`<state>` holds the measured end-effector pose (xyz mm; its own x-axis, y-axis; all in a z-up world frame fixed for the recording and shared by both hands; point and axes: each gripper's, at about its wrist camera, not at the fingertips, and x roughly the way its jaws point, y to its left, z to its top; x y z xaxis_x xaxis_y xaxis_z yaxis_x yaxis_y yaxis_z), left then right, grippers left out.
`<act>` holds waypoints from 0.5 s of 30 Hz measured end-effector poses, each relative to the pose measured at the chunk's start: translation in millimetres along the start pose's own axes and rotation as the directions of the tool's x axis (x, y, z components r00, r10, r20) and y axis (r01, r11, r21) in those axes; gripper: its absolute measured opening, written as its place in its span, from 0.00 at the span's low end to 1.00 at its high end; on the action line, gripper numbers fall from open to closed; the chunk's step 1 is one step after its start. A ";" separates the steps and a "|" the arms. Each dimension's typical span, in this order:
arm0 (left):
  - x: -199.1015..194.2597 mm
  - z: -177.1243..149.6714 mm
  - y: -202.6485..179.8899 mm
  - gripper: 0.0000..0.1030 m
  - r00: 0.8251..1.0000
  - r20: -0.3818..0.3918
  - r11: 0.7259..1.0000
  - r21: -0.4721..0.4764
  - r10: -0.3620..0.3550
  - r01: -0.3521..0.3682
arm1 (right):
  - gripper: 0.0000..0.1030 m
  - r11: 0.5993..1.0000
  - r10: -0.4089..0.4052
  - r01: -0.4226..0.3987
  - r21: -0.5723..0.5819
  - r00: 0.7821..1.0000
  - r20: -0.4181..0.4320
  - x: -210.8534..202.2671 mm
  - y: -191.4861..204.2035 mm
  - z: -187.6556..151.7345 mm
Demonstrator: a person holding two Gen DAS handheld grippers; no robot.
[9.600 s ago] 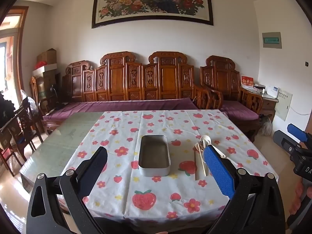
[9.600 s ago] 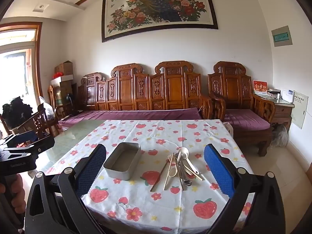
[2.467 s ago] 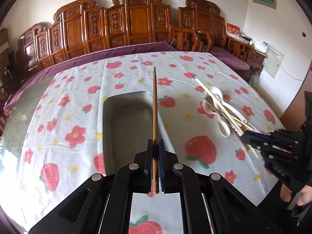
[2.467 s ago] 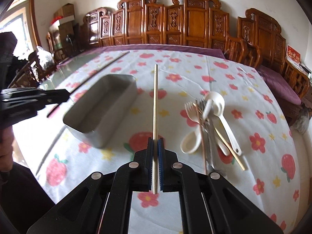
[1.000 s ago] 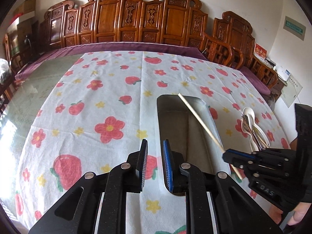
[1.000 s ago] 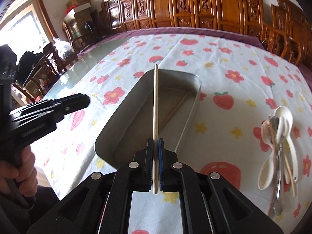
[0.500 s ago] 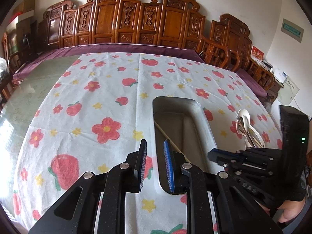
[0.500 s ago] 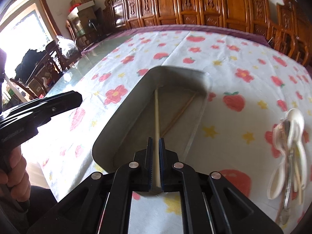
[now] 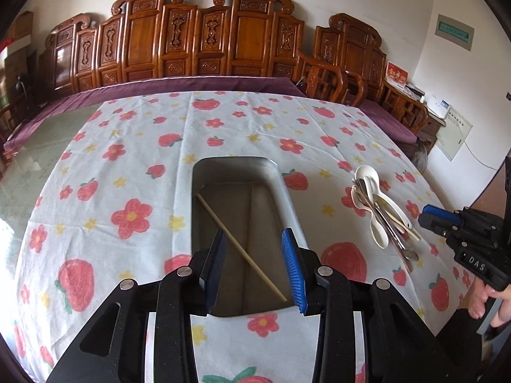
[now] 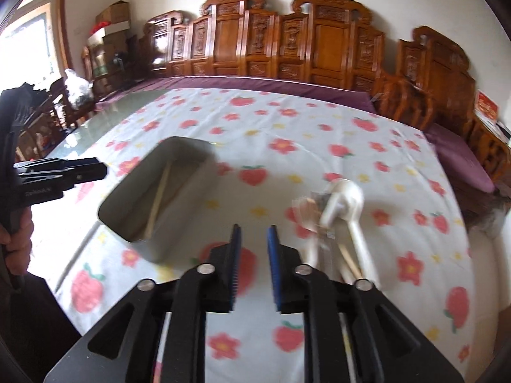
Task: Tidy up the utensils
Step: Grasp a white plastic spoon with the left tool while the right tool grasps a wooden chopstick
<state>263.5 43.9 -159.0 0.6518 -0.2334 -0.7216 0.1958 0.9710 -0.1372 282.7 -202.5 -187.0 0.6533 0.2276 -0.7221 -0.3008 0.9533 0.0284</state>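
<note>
A metal tray lies on the strawberry-print tablecloth with a light chopstick lying slantwise inside it. My left gripper hovers over the tray's near end, its jaws opening with nothing between them. A pile of white spoons, metal cutlery and chopsticks lies to the tray's right. In the blurred right wrist view, my right gripper hangs above the cloth between the tray and the pile, jaws opening and empty. Chopsticks show in the tray there.
A carved wooden sofa with purple cushions runs along the table's far side. Bare glass tabletop shows left of the cloth. The right gripper and the hand holding it appear at the right edge of the left wrist view.
The right gripper let the light chopstick drop into the tray, then swung right towards the utensil pile with its jaws parting. The left gripper's jaws opened wider and it shifted over the tray.
</note>
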 end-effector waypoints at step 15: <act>21.8 -15.0 -61.4 0.41 0.998 -0.021 0.994 0.085 -0.063 0.065 | 0.27 0.992 -0.051 0.058 0.115 0.997 -0.062 48.2 -82.5 -39.9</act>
<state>254.6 -20.0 -176.5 0.6226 -0.2932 -0.7256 0.2995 0.9458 -0.1252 311.3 -278.2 -251.8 0.6230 0.1662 -0.7644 -0.1807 0.9813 0.0660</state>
